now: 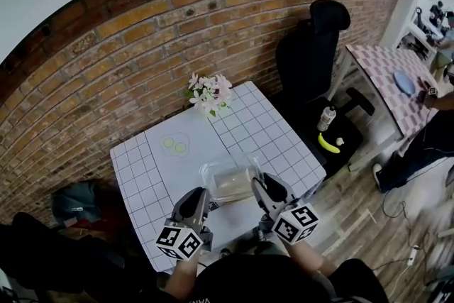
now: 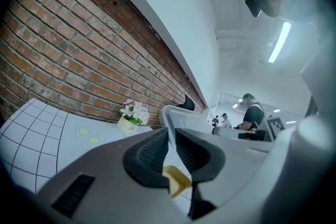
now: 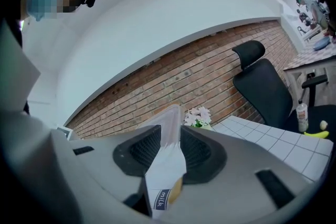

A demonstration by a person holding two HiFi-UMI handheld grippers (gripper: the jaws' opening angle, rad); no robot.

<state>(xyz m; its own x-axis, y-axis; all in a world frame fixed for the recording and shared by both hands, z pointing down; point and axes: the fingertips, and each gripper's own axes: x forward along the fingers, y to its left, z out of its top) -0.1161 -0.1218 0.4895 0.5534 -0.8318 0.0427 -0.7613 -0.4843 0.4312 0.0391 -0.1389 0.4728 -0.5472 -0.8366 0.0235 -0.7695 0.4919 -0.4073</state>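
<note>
L gripper and R gripper sit side by side close to the body, both aimed fwd, wrists level. L jaws nearly together, only a thin slit. R jaws clamped on a packet.

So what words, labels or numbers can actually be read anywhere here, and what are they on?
"milk": on a dark label on the clear packet pinched in the right claw.
Small print on the flower pot: too blurred to read.
Marker cubes on the claws: only black-and-white square patterns, no words.
Nothing else is readable.
</note>
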